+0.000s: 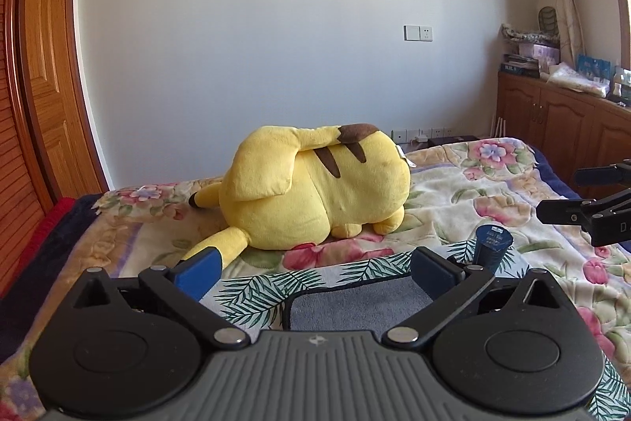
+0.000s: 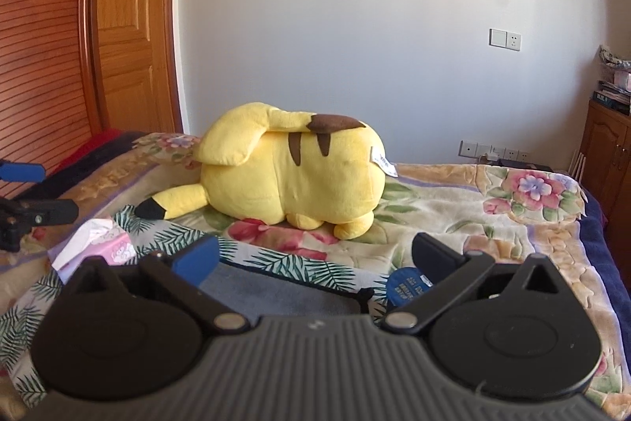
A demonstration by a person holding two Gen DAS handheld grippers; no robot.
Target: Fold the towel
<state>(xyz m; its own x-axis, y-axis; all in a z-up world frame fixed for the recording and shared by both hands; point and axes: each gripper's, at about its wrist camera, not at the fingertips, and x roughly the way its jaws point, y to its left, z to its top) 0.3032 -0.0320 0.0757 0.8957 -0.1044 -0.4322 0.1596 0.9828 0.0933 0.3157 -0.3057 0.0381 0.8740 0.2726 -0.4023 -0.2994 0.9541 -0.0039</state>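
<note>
A grey towel (image 1: 355,306) with a dark edge lies flat on a palm-leaf cloth (image 1: 260,294) on the bed, just below and between my left gripper's (image 1: 315,271) open blue-padded fingers. It also shows in the right wrist view (image 2: 284,292), under my right gripper (image 2: 315,259), which is open and empty above it. The right gripper shows at the right edge of the left wrist view (image 1: 583,196); the left gripper shows at the left edge of the right wrist view (image 2: 31,192).
A big yellow plush (image 1: 315,188) lies on the floral blanket (image 1: 493,192) behind the towel. A dark blue cup (image 1: 493,247) stands at the towel's right side. A pink tissue pack (image 2: 98,243) lies at its left. Wooden cabinets (image 1: 560,129) stand at the right, a door (image 1: 47,66) at the left.
</note>
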